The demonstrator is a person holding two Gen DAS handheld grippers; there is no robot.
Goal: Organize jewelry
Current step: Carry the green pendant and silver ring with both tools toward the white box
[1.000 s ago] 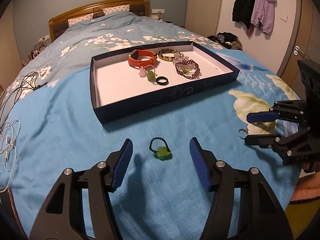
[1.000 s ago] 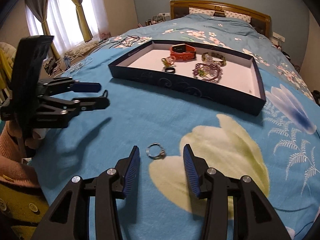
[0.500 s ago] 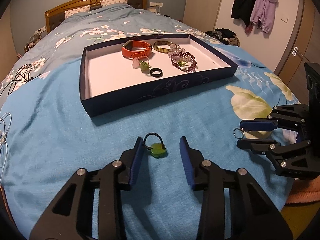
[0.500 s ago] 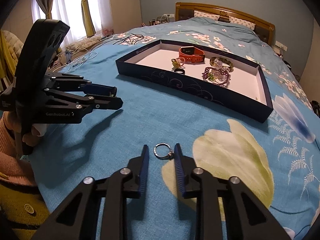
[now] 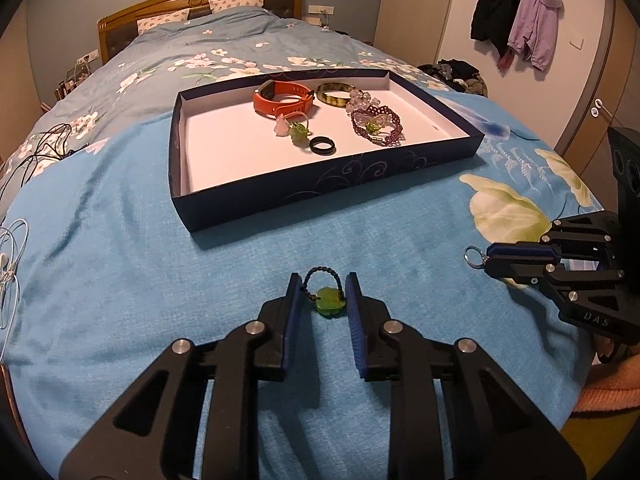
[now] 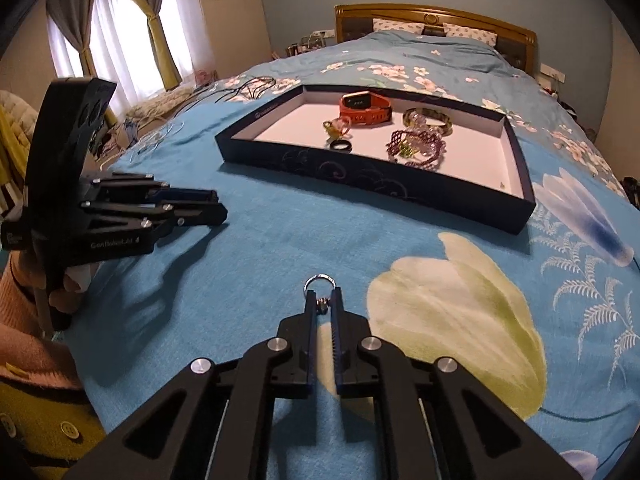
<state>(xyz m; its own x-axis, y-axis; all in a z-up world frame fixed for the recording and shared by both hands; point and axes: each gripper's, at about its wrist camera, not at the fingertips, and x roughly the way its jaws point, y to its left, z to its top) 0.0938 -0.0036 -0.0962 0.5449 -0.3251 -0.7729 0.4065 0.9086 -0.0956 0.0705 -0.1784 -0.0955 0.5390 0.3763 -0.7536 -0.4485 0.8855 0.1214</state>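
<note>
A green-charm ring (image 5: pixel 329 300) with a dark beaded loop lies on the blue bedspread between the pads of my left gripper (image 5: pixel 322 280). Its jaws are closing and touch the ring on both sides. My right gripper (image 6: pixel 322 294) is shut on a silver ring (image 6: pixel 319 282), whose loop sticks out past the fingertips. In the left wrist view that same right gripper (image 5: pixel 490 260) sits at the right, and the silver ring (image 5: pixel 472 258) shows at its tip. Farther up the bed, the dark blue tray (image 5: pixel 320 196) holds an orange watch band (image 5: pixel 280 98), a bangle (image 5: pixel 336 94), a purple bracelet (image 5: pixel 376 124) and a black ring (image 5: pixel 322 146).
Dark cables (image 5: pixel 24 152) and white earphones (image 5: pixel 8 264) lie on the bedspread to the left. Coats (image 5: pixel 516 20) hang on the far wall. A person's pink sleeve (image 6: pixel 24 320) is beside the left gripper (image 6: pixel 220 208). The bed's near edge runs just below both grippers.
Both grippers' jaws have closed in: the left around the green-charm ring, the right onto the silver ring. Neither hand has moved much.
</note>
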